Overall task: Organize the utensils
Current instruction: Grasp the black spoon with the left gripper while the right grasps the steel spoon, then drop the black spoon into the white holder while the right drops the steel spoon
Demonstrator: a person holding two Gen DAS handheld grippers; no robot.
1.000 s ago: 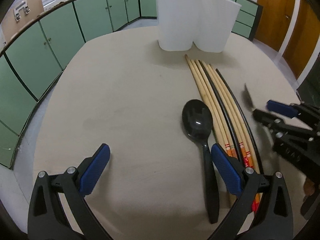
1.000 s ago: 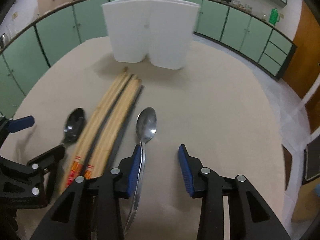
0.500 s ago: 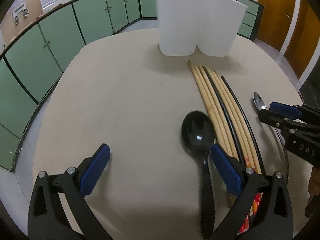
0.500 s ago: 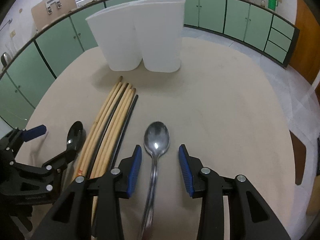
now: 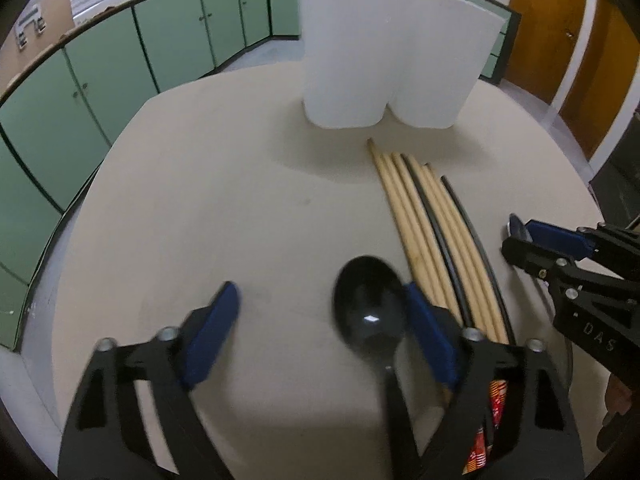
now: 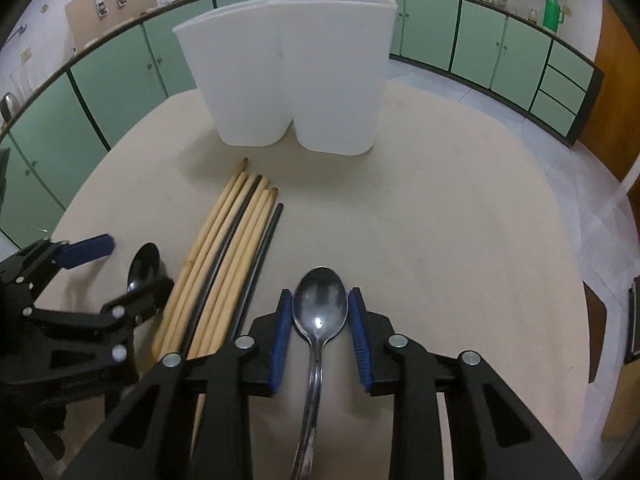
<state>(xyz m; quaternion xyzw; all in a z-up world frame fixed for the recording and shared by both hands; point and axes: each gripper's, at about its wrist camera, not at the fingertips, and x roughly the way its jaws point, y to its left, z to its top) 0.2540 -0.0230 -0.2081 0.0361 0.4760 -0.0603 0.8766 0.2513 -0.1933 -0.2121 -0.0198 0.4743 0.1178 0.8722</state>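
Observation:
A black spoon (image 5: pixel 370 314) lies on the beige table, its bowl between my left gripper's fingers and close to the right one. My left gripper (image 5: pixel 320 340) is open, with nothing held. A metal spoon (image 6: pixel 319 309) lies with its bowl between the blue pads of my right gripper (image 6: pixel 319 340), which is narrowly open around it; I cannot tell if the pads touch. Several wooden and black chopsticks (image 6: pixel 228 256) lie side by side between the two spoons; they also show in the left wrist view (image 5: pixel 432 232). A white two-compartment holder (image 6: pixel 288 76) stands upright beyond them.
The round table's edge (image 5: pixel 80 200) curves at the left. Green cabinets (image 6: pixel 104 76) ring the room. Each gripper shows in the other's view, the right gripper (image 5: pixel 576 264) and the left gripper (image 6: pixel 60 300), close beside the chopsticks.
Both grippers have moved forward over their spoons. My left gripper's fingers have come closer together. My right gripper has centred on the metal spoon's bowl and narrowed around it.

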